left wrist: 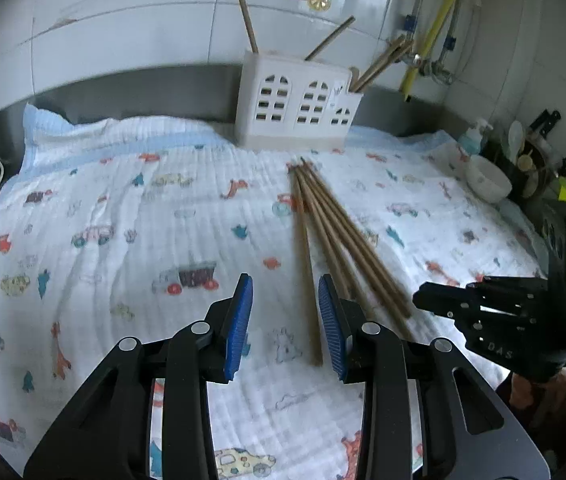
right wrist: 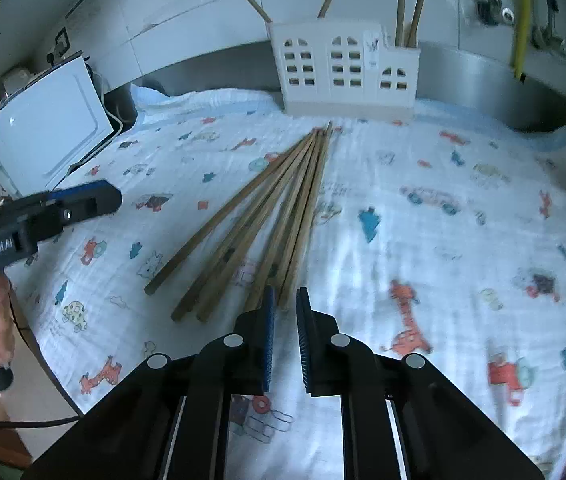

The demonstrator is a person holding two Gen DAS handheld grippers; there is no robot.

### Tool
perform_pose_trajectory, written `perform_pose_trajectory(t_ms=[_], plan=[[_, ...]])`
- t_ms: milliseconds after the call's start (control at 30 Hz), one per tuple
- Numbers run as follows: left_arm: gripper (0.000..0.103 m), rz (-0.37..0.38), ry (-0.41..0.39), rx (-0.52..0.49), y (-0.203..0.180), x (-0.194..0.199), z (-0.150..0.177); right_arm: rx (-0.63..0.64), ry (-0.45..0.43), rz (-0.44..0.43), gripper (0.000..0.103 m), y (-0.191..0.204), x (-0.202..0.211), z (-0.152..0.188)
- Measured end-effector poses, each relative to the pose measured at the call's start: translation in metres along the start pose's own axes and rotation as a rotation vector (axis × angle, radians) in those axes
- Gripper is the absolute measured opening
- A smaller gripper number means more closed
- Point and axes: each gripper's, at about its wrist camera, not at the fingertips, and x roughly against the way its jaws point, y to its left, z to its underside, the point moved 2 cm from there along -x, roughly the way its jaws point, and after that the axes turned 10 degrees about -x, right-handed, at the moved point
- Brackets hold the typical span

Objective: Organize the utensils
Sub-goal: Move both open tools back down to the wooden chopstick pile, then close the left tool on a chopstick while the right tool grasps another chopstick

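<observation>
Several wooden chopsticks [left wrist: 335,228] lie fanned on a printed cloth [left wrist: 123,220], tips toward a white house-shaped utensil holder [left wrist: 295,104] at the back, which holds several chopsticks upright. My left gripper [left wrist: 285,292] is open just above the cloth, with the leftmost chopstick's near end between its blue pads. My right gripper [right wrist: 285,300] is open with a narrow gap, at the near ends of the chopsticks [right wrist: 267,216]. The holder shows in the right wrist view [right wrist: 343,68]. The right gripper appears in the left wrist view [left wrist: 483,312], and the left gripper in the right wrist view [right wrist: 43,212].
A white bowl [left wrist: 487,178], a pump bottle [left wrist: 473,138] and dark kitchen tools stand at the right. A white appliance [right wrist: 47,128] with cables sits at the left. A tiled wall with pipes [left wrist: 439,28] is behind the holder.
</observation>
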Motion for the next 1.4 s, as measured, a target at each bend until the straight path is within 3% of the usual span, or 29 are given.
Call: perform_pose_trajectory(t_ms=[600, 933, 1200, 1400], plan=[[0.035, 0.056, 0.090, -0.025, -0.019, -0.027, 0.027, 0.030, 0.006, 0.081, 0.008, 0.002, -0.021, -0.008], [0.034, 0.063, 0.131, -0.027, -0.022, -0.046, 0.026, 0.006, 0.007, 0.059, 0.008, 0.000, -0.025, -0.014], [0.028, 0.048, 0.131, -0.030, -0.021, -0.051, 0.022, 0.005, 0.008, 0.096, 0.008, -0.002, -0.020, -0.011], [0.028, 0.043, 0.128, -0.040, -0.026, -0.055, 0.018, 0.004, 0.000, 0.076, 0.011, -0.003, -0.023, -0.011]])
